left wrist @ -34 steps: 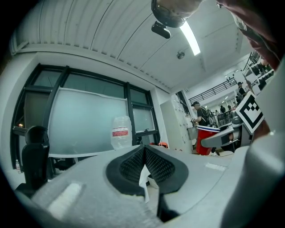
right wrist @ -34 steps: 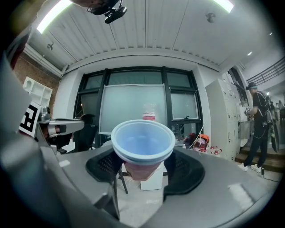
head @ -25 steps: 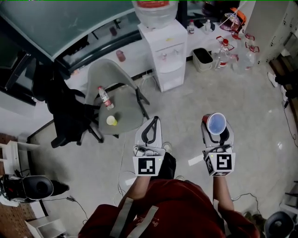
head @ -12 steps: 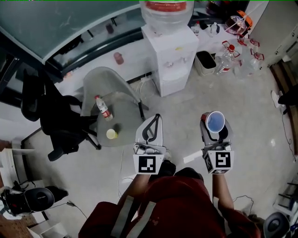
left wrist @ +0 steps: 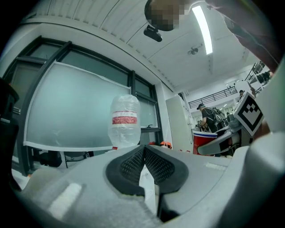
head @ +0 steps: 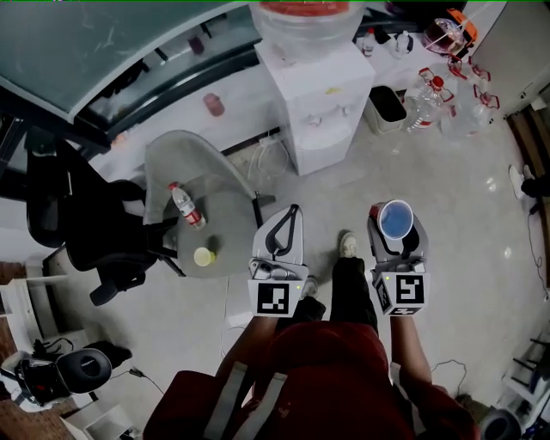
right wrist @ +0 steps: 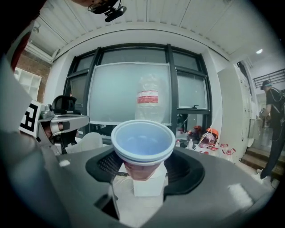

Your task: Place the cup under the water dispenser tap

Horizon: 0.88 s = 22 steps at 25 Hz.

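My right tongs [head: 396,230] have hold of the one cup [right wrist: 142,147], red outside and pale blue inside. The jaws stand wide and press its lower body from either side, and the mouth faces up. I judge the low grip keeps the rim free and the cup level, so it can be set down upright. Its rim looks doubled, and I cannot tell whether a second cup is nested inside.

My left tongs [left wrist: 143,156] are closed pad to pad with nothing between them. They ride beside the right pair and seem to be simply kept out of the way.

The single white water dispenser [head: 322,103] stands ahead of both tongs and well apart from them, its big bottle [head: 302,15] on top. On its front I count two small taps [head: 331,116], though they are tiny. The cup is nowhere near them yet.

Left of the left tongs are two chairs. On the seat of the grey chair [head: 176,155] lie one plastic bottle [head: 185,206] and one small yellow object [head: 204,256]. The black office chair [head: 86,223] is farther left.
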Each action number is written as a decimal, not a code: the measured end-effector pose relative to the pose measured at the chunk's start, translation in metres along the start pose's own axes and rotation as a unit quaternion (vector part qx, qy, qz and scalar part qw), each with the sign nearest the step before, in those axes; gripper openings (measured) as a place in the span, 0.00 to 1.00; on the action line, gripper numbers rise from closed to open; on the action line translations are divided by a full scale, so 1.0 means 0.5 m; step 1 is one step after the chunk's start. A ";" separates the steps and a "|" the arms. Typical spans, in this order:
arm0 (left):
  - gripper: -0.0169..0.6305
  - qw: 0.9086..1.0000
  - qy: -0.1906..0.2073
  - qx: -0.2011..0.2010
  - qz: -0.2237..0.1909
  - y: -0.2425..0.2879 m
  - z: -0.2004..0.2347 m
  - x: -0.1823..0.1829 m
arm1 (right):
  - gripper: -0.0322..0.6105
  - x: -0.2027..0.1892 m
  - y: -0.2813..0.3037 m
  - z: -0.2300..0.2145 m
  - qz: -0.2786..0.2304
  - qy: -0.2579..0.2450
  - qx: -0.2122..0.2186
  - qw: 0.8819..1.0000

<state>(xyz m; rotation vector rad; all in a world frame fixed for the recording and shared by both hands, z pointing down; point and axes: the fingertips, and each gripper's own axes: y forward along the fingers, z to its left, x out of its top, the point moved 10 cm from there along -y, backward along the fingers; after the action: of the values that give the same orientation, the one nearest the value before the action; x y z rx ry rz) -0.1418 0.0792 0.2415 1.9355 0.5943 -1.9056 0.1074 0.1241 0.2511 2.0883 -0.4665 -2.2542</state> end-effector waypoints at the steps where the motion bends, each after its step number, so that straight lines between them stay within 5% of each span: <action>1: 0.02 1.000 0.002 0.000 0.006 0.018 0.000 -0.011 | 0.49 -0.010 0.019 -0.012 0.003 0.002 0.004 1.000; 10: 0.02 0.999 -0.004 0.013 0.040 0.221 -0.007 -0.156 | 0.49 -0.118 0.233 -0.136 0.020 0.019 0.042 0.999; 22: 0.02 0.995 -0.024 0.036 0.095 0.358 -0.007 -0.480 | 0.49 -0.408 0.454 -0.195 0.059 0.024 0.065 0.996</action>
<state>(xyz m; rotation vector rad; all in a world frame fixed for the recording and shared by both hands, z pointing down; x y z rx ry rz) -0.0444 -0.0817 0.4746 1.9078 0.3201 -1.8714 0.1822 -0.0654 0.4984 2.1047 -0.7319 -2.1575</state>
